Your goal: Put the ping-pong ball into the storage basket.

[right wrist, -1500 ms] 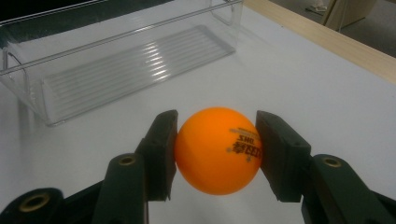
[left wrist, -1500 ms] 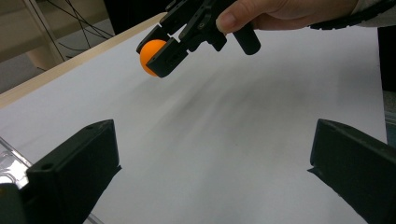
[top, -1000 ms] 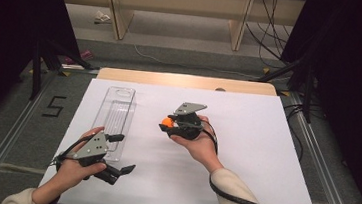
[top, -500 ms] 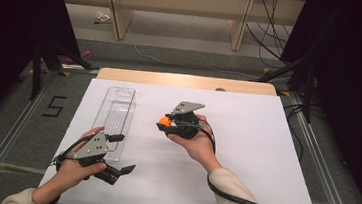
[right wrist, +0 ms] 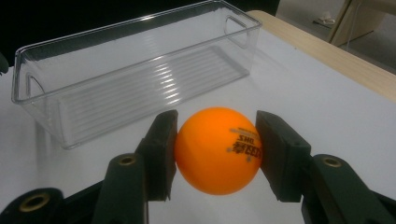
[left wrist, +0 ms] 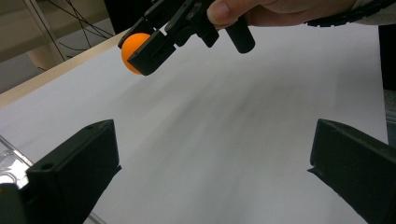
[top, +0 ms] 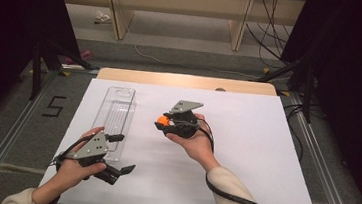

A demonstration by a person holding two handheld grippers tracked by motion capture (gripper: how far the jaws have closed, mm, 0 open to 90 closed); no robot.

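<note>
Right tool (top: 163,122) clamped on orange ball (right wrist: 218,150), held above bench (top: 264,155) mid-area, w/ clear plastic bin (top: 115,118) just beyond, toward left edge. Bin long axis parallel to left edge; ribbed floor, rigid walls. Ball smooth, hard, printed. Left tool (top: 121,153) jaws apart, empty, near front-left corner, closer to bin.

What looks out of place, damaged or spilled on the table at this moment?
Nothing stands out. The clear bin stands upright and empty, and the right gripper holds the orange ball squarely between its jaws.
</note>
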